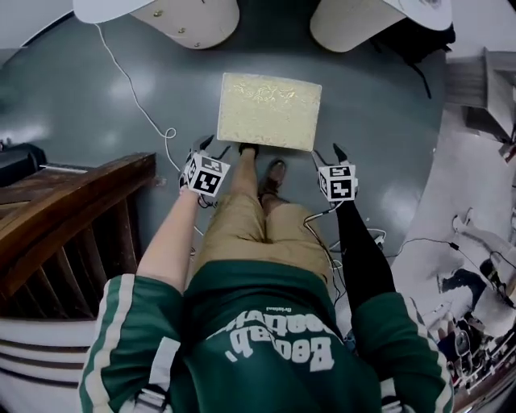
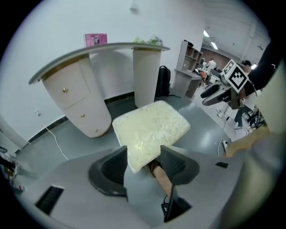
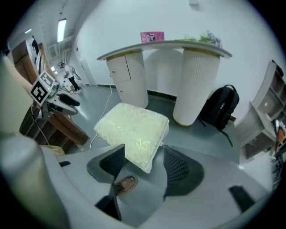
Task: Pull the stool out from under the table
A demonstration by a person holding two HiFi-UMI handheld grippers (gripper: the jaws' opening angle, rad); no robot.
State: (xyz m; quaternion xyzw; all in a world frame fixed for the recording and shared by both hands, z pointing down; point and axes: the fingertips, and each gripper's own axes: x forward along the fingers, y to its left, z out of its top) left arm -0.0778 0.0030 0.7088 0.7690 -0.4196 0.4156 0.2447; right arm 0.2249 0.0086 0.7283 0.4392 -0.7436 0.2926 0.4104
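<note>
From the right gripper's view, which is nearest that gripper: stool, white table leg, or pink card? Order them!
1. Stool, right in front of the right gripper.
2. Ribbed white table leg, beyond it, to the right.
3. Pink card, up on the tabletop, farthest back.

A glossy grey-green floor (image 1: 81, 105) is carrying everything here and is catching the ceiling lights in pale patches. The cream-cushioned stool (image 1: 269, 110) is standing on it in the open, in front of two pale supports: the cabinet-like pedestal (image 1: 189, 20) at the left and the round ribbed pedestal (image 1: 355, 24) at the right. A thin white cable (image 1: 129, 85) is trailing across the floor from the left support toward the person's feet (image 1: 272, 179), which are resting just beside the stool's near edge. A black backpack (image 3: 219, 112) is sitting just beside the round ribbed pedestal, and a dark wooden frame (image 1: 64, 210) is standing at the left.
</note>
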